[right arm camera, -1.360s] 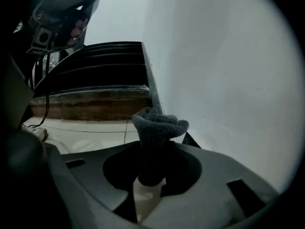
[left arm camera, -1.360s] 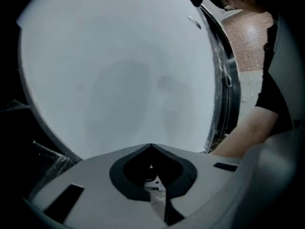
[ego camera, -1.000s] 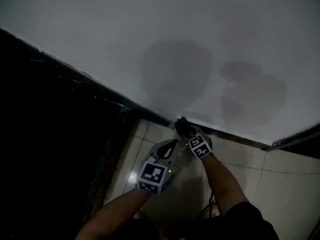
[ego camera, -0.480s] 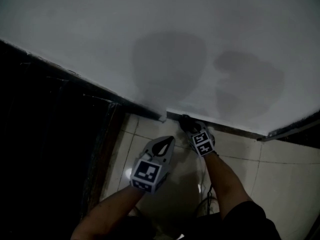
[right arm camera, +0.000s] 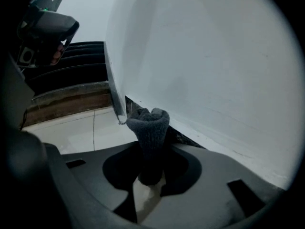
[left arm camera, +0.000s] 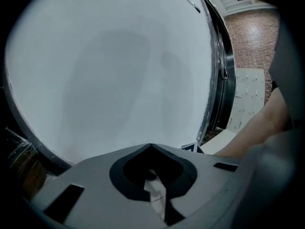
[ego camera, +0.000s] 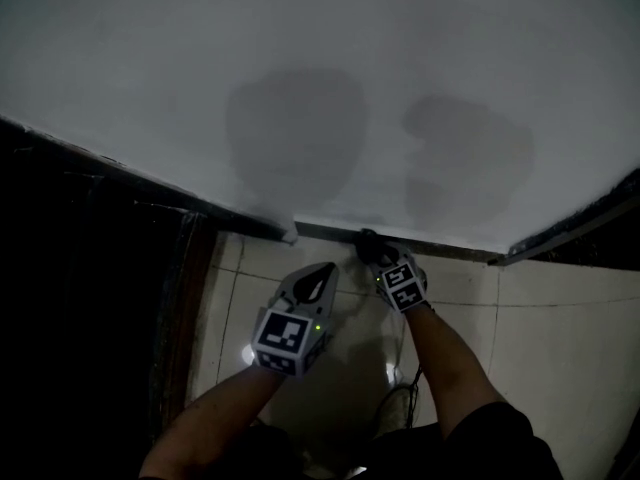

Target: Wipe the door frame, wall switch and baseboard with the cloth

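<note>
Our right gripper (ego camera: 376,258) has its jaws closed on the dark grey cloth (right arm camera: 150,128), which stands out past the jaw tips as a rolled wad. We see the wad's front end meet the dark baseboard (ego camera: 450,251) at the foot of the white wall (ego camera: 420,58), just beside the wall's outer corner (right arm camera: 113,80). Our left gripper (ego camera: 318,280) hangs above the tiled floor (ego camera: 560,338), near the right one but apart from it. Its jaws are brought together with nothing between them, and it points toward the wall, clear of it.
</note>
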Tool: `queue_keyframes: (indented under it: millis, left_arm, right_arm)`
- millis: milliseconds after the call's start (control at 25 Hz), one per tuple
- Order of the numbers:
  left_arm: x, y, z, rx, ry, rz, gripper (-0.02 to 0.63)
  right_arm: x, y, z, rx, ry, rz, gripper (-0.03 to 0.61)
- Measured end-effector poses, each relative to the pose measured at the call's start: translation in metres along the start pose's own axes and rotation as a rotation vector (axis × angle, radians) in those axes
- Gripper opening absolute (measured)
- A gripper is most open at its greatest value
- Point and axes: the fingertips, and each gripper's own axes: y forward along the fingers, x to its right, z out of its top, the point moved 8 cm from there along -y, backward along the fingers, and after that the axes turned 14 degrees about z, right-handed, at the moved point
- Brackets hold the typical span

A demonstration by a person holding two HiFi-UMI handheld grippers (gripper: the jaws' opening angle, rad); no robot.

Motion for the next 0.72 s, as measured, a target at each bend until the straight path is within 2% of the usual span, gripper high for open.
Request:
queue_keyframes:
  millis: [560, 720]
  left_arm:
    - [0.059, 0.021, 0.003, 0.010, 0.022, -0.073, -0.009]
    - [0.071, 0.027, 0.001, 0.002, 0.012, -0.075, -0.009]
  right_arm:
    - [0.031, -0.052, -0.028, 0.021, 0.050, -0.053, 0.092]
    - [0.038, -0.063, -0.035, 0.002, 0.037, -0.056, 0.092]
